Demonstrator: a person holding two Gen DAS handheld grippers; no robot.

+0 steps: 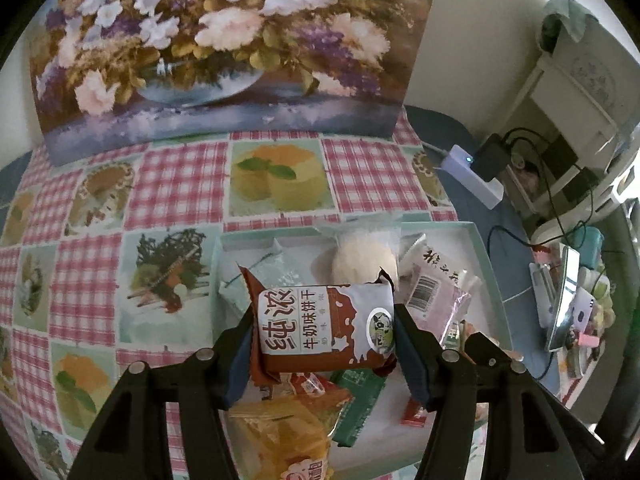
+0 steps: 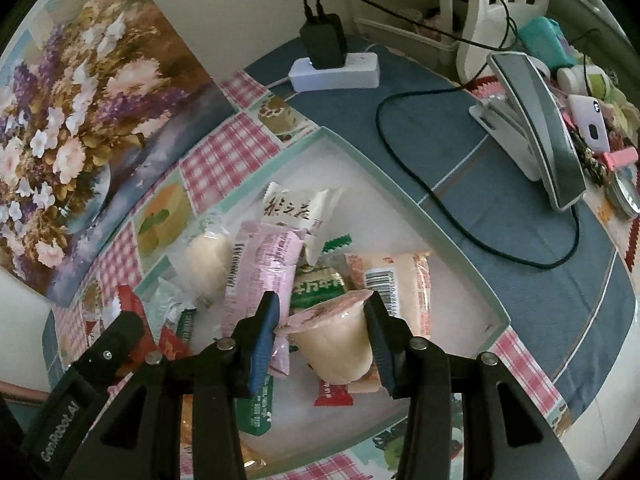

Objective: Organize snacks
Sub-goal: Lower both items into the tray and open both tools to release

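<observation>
Left gripper [image 1: 324, 344] clamped on a brown-and-white biscuit packet [image 1: 324, 326], held above the pale green tray [image 1: 486, 264]. Jaws moderately apart, pads against both packet ends. No earlier view to compare.

Right gripper [image 2: 320, 330] clamped on a jelly cup [image 2: 334, 340] with pink foil lid, cup tilted, also over the tray; jaws narrower.

Tray contents below, crowded and overlapping: one round white bun in clear wrap [image 2: 208, 260], one pink packet [image 2: 260, 276], one white packet with black script [image 2: 294, 210], one pale orange barcoded packet [image 2: 394, 276], at least two green packets [image 2: 316, 284], one yellow bread packet [image 1: 280, 436]. Small red packets [image 2: 334, 394] partly hidden; count uncertain.

Tray sits on a pink checked tablecloth [image 1: 180, 184]. Flower painting [image 1: 224, 40] leans against the wall behind. One white power strip [image 2: 336, 72] with one black charger [image 2: 322, 42] well right of tray; one phone on a stand [image 2: 540, 128] further right.
</observation>
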